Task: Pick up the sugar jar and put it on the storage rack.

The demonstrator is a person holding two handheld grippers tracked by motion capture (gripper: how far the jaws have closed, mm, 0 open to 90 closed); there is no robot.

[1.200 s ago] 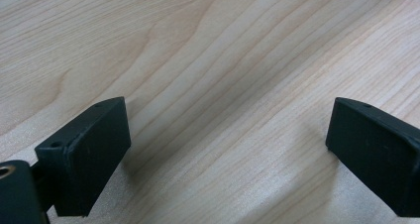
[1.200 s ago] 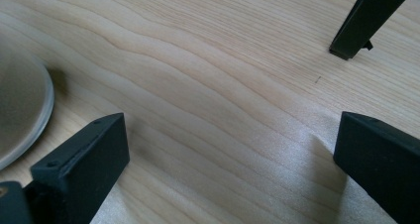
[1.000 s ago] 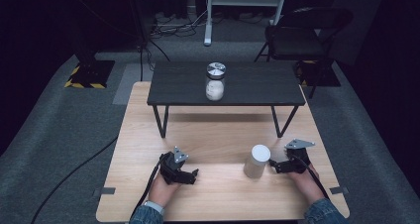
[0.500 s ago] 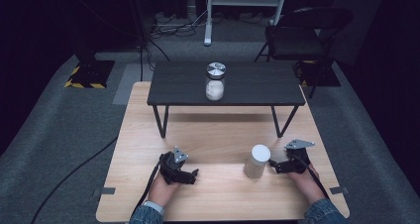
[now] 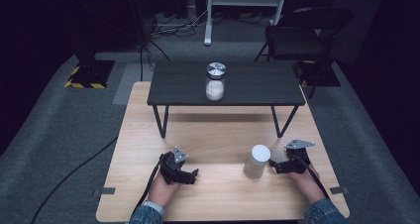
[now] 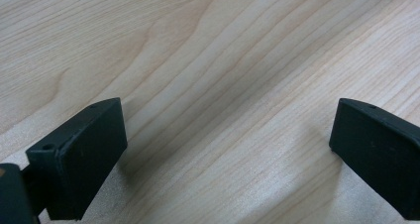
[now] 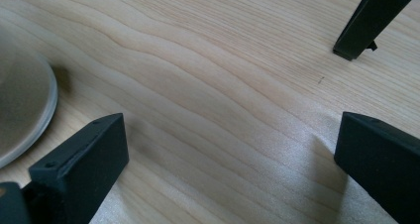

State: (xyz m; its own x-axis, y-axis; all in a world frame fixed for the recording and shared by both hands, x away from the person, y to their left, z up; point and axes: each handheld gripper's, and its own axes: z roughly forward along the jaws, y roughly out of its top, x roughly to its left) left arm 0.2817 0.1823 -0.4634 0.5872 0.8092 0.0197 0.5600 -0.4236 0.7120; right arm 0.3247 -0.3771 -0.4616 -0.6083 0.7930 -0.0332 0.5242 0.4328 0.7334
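A white cylinder (image 5: 257, 160) stands upright on the wooden board (image 5: 213, 135), at the front right. My right gripper (image 5: 274, 166) lies just to its right, pointing at it, jaws open and empty. In the right gripper view the cylinder's base (image 7: 20, 110) shows at the left edge, beside my right gripper (image 7: 228, 154), not between the jaws. My left gripper (image 5: 192, 175) rests at the front left of the board, open and empty. In the left gripper view, bare wood lies under my left gripper (image 6: 225, 149). A glass jar (image 5: 215, 82) with a silver lid stands on the low black table (image 5: 257, 87).
The low black table spans the back of the board; one of its legs (image 7: 369, 21) shows in the right gripper view. A dark folding chair (image 5: 302, 33) stands behind at the right. Grey carpet surrounds the board, and a cable (image 5: 74, 172) runs across it at the left.
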